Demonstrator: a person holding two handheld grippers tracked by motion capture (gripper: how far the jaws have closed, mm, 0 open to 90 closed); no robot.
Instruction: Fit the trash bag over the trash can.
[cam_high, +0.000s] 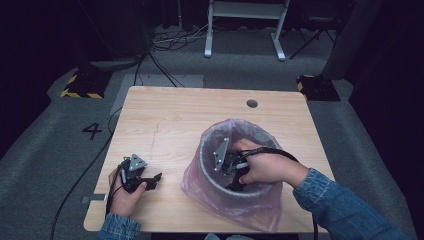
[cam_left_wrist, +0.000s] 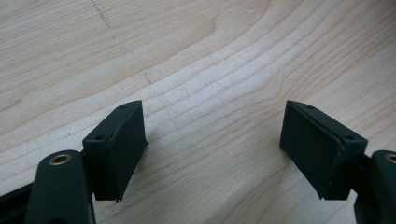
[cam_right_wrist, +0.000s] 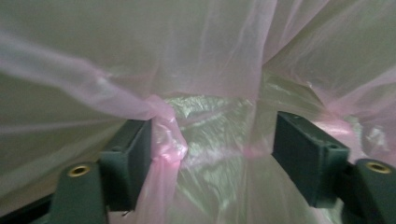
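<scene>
A round grey bin (cam_high: 206, 167) lined with a thin pink plastic bag (cam_high: 235, 206) stands on the right half of the wooden table (cam_high: 175, 120). My right gripper (cam_high: 231, 175) reaches down inside the bin, held by a hand in a denim sleeve. In the right gripper view its jaws stand wide apart (cam_right_wrist: 212, 144), with the bag's film (cam_right_wrist: 205, 70) hanging all around and one twisted fold lying against the left pad (cam_right_wrist: 140, 154). My left gripper (cam_high: 154, 181) rests low at the table's front left, open (cam_left_wrist: 212, 140) over bare wood (cam_left_wrist: 210, 56).
A dark cable hole (cam_high: 252, 103) sits near the table's far edge. The left gripper's cable trails off the left edge to the floor. Yellow-and-black blocks (cam_high: 82, 85) (cam_high: 315, 86) lie on the floor beyond the far corners, and a white desk frame (cam_high: 245, 25) stands behind.
</scene>
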